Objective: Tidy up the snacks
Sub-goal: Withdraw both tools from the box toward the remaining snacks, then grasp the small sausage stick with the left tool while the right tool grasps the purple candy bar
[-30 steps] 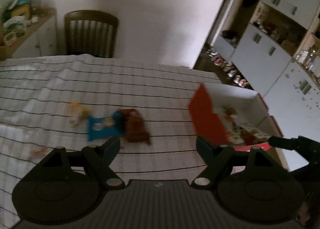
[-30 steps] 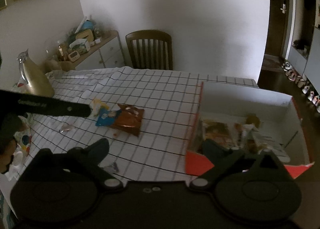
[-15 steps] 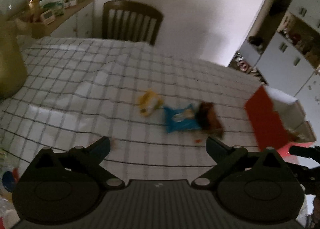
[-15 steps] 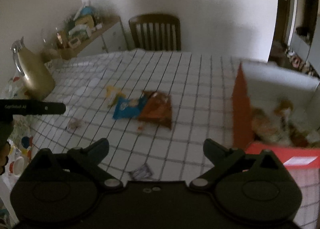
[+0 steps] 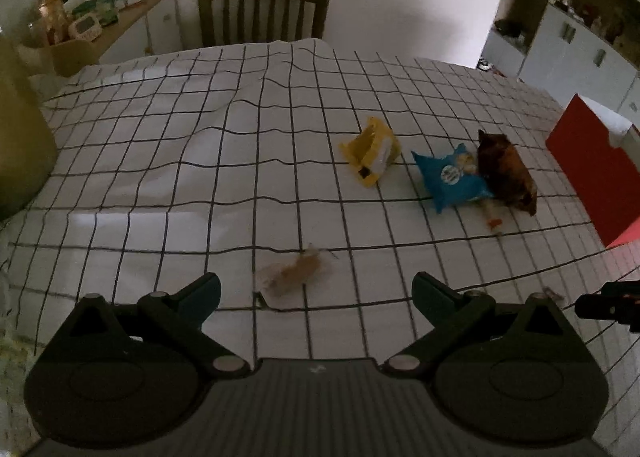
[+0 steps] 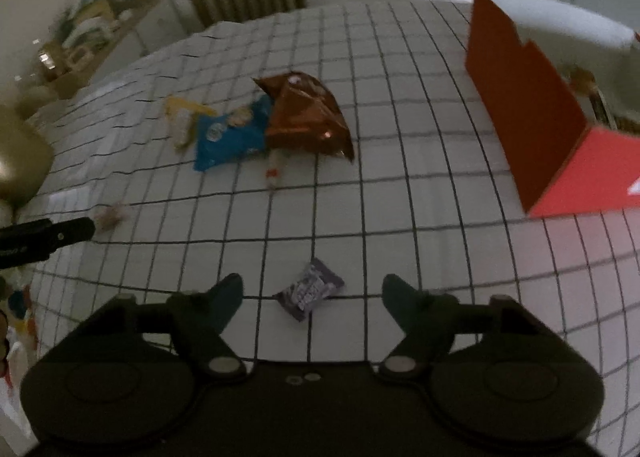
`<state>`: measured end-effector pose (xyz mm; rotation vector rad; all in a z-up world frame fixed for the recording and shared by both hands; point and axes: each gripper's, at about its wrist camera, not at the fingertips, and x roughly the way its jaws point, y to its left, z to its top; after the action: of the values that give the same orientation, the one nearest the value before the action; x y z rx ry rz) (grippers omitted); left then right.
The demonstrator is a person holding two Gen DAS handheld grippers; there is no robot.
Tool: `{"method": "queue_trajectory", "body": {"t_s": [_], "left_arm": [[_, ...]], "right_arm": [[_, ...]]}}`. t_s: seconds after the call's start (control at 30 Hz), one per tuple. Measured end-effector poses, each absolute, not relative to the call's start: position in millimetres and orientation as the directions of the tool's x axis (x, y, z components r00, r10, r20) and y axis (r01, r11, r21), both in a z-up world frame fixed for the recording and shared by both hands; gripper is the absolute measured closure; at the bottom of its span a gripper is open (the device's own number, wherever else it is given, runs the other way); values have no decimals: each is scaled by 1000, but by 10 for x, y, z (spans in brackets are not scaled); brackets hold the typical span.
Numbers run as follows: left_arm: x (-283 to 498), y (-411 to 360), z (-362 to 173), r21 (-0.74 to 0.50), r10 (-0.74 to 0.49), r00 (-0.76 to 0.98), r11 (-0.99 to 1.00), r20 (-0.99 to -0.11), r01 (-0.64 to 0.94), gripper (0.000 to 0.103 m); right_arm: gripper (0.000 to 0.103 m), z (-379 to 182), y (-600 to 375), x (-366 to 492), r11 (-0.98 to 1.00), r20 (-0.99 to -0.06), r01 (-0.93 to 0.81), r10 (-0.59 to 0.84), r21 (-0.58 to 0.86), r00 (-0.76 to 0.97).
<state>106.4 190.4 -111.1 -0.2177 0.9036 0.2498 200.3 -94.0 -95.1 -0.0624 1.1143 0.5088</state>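
On the checked tablecloth point(image 6: 400, 177), both grippers have dropped from their wider view a second ago: the right gripper point(image 6: 312, 293) is closing around the purple packet point(image 6: 310, 290) (not yet touching). The left gripper point(image 5: 316, 289), spread wide and empty, now brackets a tan wrapped snack point(image 5: 294, 271); both look bound for the red box point(image 6: 532, 117).

I note a white tablecloth with a black grid point(image 5: 240, 185), a yellow crinkled packet point(image 5: 371, 151), a blue foil bag point(image 5: 452, 181), a brown glossy bag point(image 6: 306, 119), a small purple wrapper point(image 6: 310, 289) and a red cardboard box point(image 6: 532, 125).
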Motion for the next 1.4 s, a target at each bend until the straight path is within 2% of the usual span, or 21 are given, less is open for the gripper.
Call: {"method": "queue_trajectory", "body": {"t_s": [0.27, 0.37, 0.53, 0.77, 0.87, 0.9, 0.93, 1.1, 1.4], "left_arm": [[1206, 1943, -1329, -27, 107, 589, 976, -801, -214, 2], [1262, 1964, -1366, -17, 101, 582, 981, -807, -194, 8], [1343, 2015, -1454, -1, 102, 556, 983, -825, -183, 34], [1385, 2047, -1505, 1, 106, 561, 983, -821, -185, 52], [1415, 2029, -1498, -5, 101, 565, 983, -819, -183, 66], [1424, 2015, -1495, -9, 97, 567, 983, -818, -181, 76], [1434, 1997, -1494, -14, 92, 568, 984, -818, -180, 77], [1452, 1869, -1491, -38, 72, 574, 983, -815, -178, 83], [1480, 1731, -1427, -137, 29, 572, 960, -819, -246, 87]], "right_arm": [[43, -1130, -830, 2035, 930, -896, -309, 301, 200, 326], [49, -1187, -817, 2062, 940, -905, -273, 287, 204, 313], [58, -1222, -789, 2063, 945, -909, -261, 277, 198, 313], [80, -1221, -763, 2047, 947, -911, -272, 259, 174, 320], [86, -1220, -762, 2029, 942, -911, -284, 266, 177, 316], [87, -1220, -759, 2022, 940, -911, -291, 268, 176, 314], [87, -1219, -757, 2016, 939, -911, -298, 267, 172, 314], [88, -1207, -790, 1982, 933, -910, -322, 268, 163, 316], [88, -1036, -1047, 1971, 927, -890, -323, 300, 189, 342]]}}
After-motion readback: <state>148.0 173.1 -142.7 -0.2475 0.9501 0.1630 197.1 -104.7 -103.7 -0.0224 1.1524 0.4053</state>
